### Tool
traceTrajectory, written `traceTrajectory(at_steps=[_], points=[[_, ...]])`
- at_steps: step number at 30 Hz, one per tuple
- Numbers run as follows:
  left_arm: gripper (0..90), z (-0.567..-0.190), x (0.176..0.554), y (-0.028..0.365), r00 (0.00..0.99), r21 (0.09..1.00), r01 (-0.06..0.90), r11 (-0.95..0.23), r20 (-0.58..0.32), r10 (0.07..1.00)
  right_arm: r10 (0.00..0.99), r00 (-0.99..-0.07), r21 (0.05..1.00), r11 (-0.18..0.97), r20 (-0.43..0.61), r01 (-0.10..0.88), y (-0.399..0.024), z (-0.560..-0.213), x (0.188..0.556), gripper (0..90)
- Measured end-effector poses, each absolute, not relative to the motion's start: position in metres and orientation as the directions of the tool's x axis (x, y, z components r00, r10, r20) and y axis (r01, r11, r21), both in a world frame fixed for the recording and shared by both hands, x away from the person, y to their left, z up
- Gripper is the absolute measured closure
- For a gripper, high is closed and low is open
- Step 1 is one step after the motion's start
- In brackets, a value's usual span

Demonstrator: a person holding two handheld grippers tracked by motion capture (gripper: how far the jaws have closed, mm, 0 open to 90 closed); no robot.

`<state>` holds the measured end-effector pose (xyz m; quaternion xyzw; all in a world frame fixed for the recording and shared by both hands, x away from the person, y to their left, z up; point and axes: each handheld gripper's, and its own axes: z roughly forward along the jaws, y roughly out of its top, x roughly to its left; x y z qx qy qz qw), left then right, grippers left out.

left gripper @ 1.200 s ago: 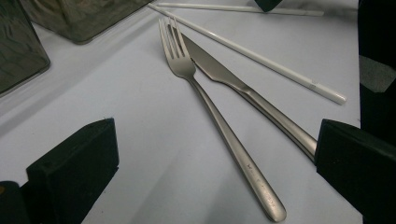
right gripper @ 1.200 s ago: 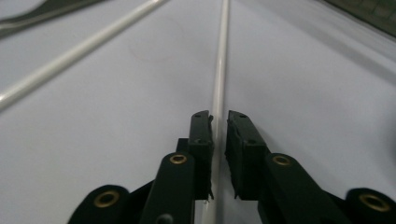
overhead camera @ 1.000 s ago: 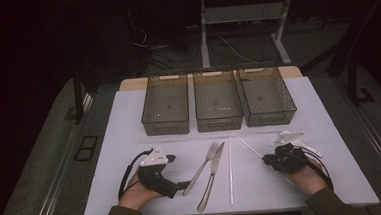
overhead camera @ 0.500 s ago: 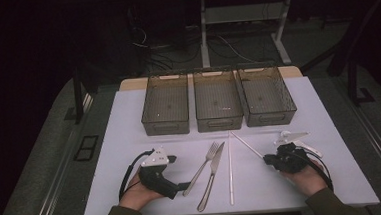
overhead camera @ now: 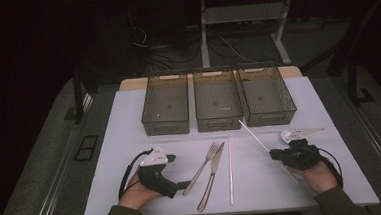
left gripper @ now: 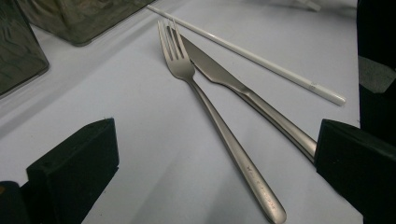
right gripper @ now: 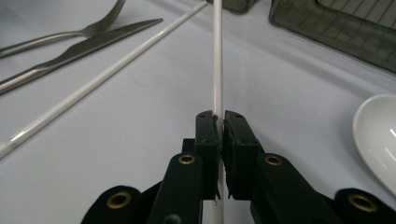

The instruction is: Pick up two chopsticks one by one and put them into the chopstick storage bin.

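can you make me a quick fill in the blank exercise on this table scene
1. The right gripper is shut on a white ____.
2. Behind the cutlery stand ____ mesh bins.
3. The fork lies beside a ____.
4. The left gripper has its jaws ____.

Missing words: chopstick; three; knife; open

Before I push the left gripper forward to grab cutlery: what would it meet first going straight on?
Probably the fork: its handle lies between the open jaws of the left gripper, with the knife just beyond it. Depth is hard to judge, so they may pass above it.
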<state>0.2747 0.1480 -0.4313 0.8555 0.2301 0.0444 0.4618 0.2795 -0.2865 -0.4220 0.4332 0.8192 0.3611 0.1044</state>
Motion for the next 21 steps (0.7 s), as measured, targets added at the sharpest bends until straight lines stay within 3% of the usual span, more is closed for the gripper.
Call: traceTrajectory(at_steps=[21], points=[[0.0, -0.432, 0.276, 0.148, 0.888, 0.812, 0.355, -0.463, -0.139, 0.438, 0.736, -0.652, 0.765, 0.311, 0.182, 0.564, -0.281, -0.395, 0.295, 84.9]])
